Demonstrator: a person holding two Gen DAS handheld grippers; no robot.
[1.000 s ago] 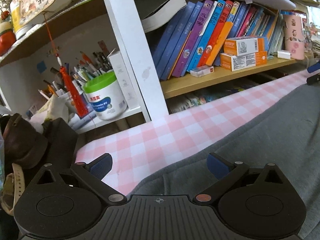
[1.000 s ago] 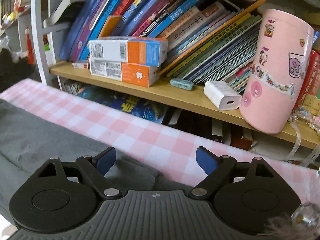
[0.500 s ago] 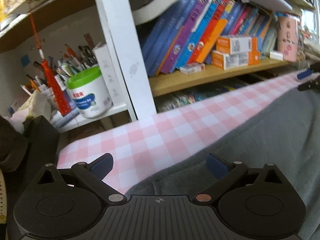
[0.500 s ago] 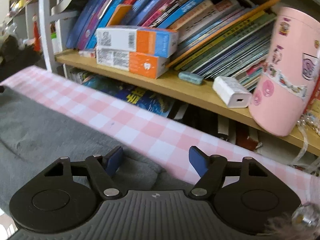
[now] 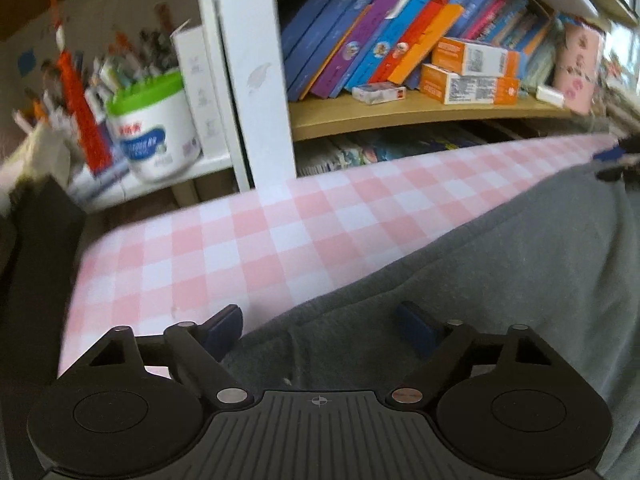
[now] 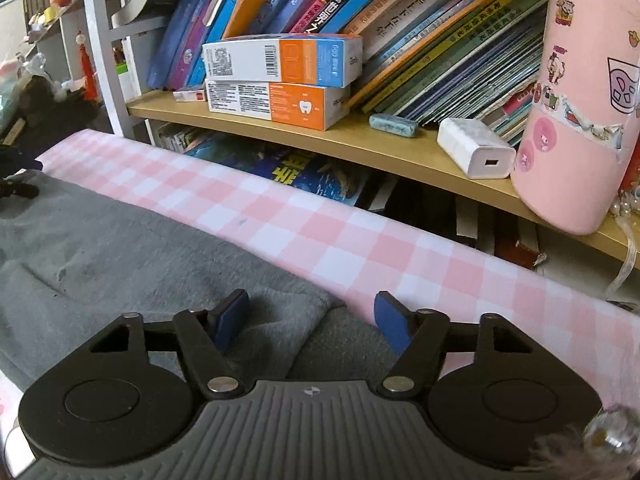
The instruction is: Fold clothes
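Both grippers were set at the far edge of the grey garment (image 6: 120,248) — grasp step in hand.
The left gripper (image 5: 320,330) and right gripper (image 6: 310,318) had just been closing, jaws still apart, cloth between them, pads not yet pressing. The garment lay flat on the pink checked cloth (image 6: 360,240); next, pinch fully, then lift. Beyond, a wooden shelf (image 6: 400,152) with toothpaste boxes (image 6: 280,80) and pink cup (image 6: 580,100) stood close — limited clearance.

grey garment (image 5: 500,272) | spread mostly flat, slightly rumpled | on pink-white checked cloth (image 5: 248,240)
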